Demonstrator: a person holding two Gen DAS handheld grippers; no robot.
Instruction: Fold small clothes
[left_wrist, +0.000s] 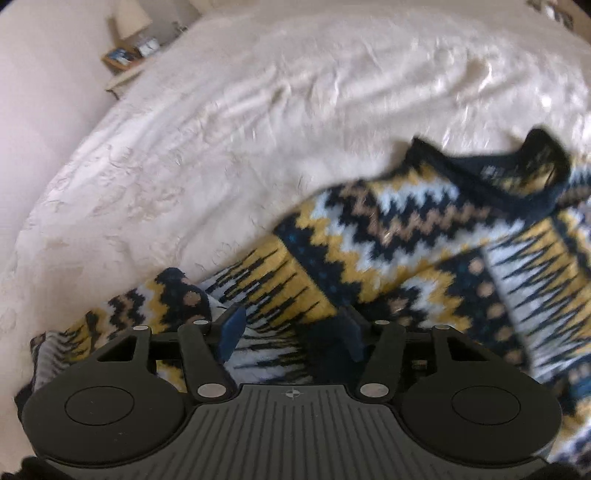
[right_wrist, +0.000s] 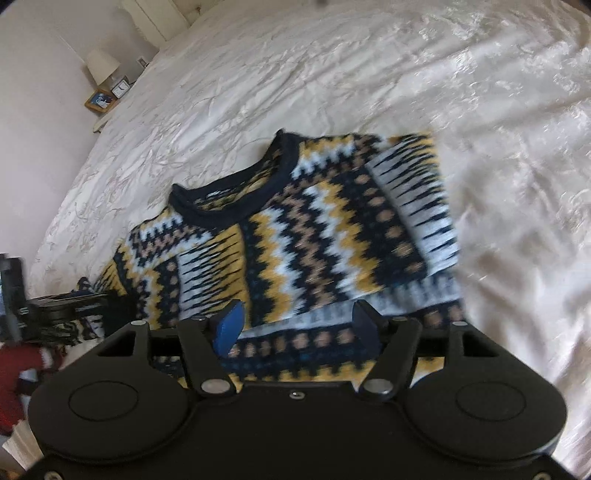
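Note:
A small knitted sweater (right_wrist: 314, 240) in navy, yellow, white and tan zigzags lies flat on the cream bedspread (right_wrist: 461, 92), its navy collar (right_wrist: 236, 199) pointing away. In the left wrist view the sweater (left_wrist: 388, 236) fills the right and lower part, and its sleeve end (left_wrist: 177, 295) lies at the left. My left gripper (left_wrist: 291, 332) hovers over the sleeve with its jaws apart and knit fabric below the gap. My right gripper (right_wrist: 299, 325) stands open just above the sweater's bottom hem (right_wrist: 332, 332). At the left edge of the right wrist view, the left gripper (right_wrist: 92, 301) is a dark blur.
A bedside table (right_wrist: 99, 101) with a lamp (right_wrist: 101, 66) and a small clock stands far left by the pale wall. A red garment (right_wrist: 22, 369) lies at the lower left. Wrinkled bedspread (left_wrist: 221, 129) stretches beyond and to the right of the sweater.

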